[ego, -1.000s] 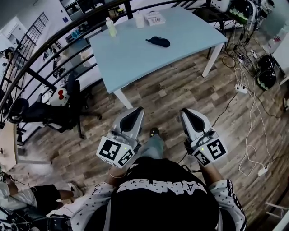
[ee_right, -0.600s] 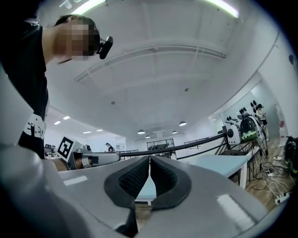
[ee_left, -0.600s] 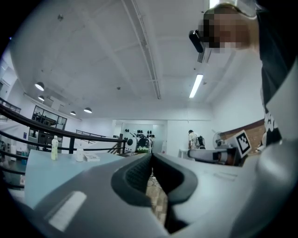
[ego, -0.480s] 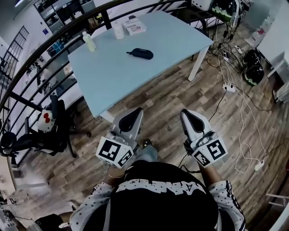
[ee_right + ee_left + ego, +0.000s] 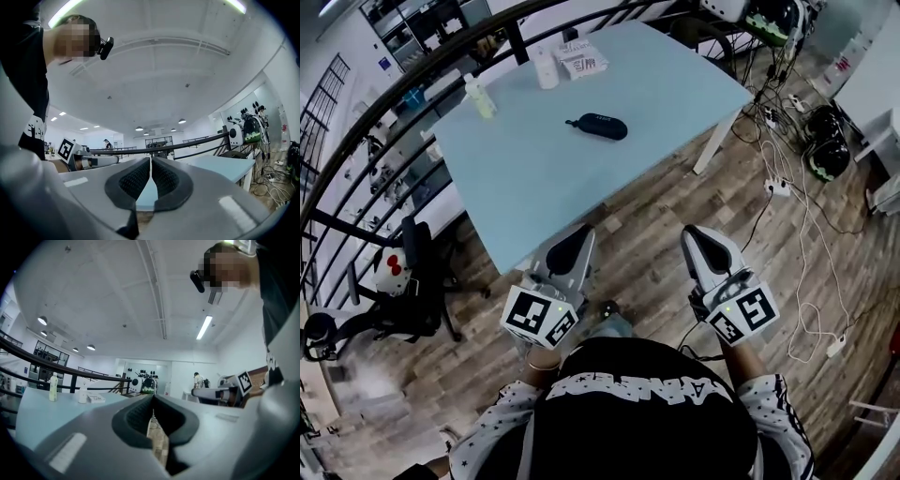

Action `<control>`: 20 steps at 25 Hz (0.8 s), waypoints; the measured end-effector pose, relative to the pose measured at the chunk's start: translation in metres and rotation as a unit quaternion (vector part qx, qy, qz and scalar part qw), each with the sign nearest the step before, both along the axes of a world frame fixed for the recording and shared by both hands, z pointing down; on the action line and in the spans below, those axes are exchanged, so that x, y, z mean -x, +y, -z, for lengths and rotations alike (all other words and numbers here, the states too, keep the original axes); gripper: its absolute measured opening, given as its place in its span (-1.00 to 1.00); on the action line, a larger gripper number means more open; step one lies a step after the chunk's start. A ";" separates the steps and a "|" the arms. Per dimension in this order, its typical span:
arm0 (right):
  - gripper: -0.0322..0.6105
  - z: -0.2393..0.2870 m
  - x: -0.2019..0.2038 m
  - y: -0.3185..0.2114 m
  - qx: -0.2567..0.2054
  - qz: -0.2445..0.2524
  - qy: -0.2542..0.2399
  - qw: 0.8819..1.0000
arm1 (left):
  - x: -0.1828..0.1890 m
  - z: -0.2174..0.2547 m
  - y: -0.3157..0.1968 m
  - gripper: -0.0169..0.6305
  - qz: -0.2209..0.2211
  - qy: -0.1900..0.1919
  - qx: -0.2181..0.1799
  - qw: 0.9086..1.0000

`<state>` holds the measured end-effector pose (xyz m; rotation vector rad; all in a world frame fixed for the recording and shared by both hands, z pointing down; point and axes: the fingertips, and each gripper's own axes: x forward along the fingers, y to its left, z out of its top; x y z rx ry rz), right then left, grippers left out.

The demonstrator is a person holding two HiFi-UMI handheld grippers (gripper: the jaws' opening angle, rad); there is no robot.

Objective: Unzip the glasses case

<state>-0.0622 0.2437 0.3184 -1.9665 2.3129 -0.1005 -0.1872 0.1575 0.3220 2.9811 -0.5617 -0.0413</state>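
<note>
A bottle (image 5: 478,97) stands at the table's (image 5: 675,84) left end, and the left gripper view shows it too. The dark case (image 5: 598,126) lies mid-table, well apart from both grippers – only the head view shows it. The left gripper (image 5: 570,248) is held level over the floor, near the table edge, jaws together with nothing between them. The right gripper (image 5: 705,251) beside it is likewise closed and empty – its own view catches the left one's marker cube (image 5: 65,150)
</note>
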 end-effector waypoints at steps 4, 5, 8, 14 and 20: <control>-0.90 -0.001 -0.008 -0.033 0.006 -0.008 0.009 1.000 | -0.007 -0.003 -0.036 -0.95 -0.007 0.005 0.004 1.000; -0.90 -0.001 -0.009 -0.041 0.007 -0.009 0.012 1.000 | -0.008 -0.003 -0.045 -0.95 -0.008 0.007 0.003 1.000; -0.89 0.002 -0.012 -0.064 0.007 -0.008 0.019 1.000 | -0.011 -0.003 -0.070 -0.95 -0.008 0.009 0.005 1.000; -0.89 0.003 -0.017 -0.099 0.011 -0.008 0.026 1.000 | -0.021 0.000 -0.103 -0.95 -0.020 0.012 0.003 1.000; -0.86 -0.003 -0.021 -0.122 0.017 0.010 0.028 0.999 | -0.025 -0.009 -0.123 -0.95 -0.006 0.011 0.013 1.000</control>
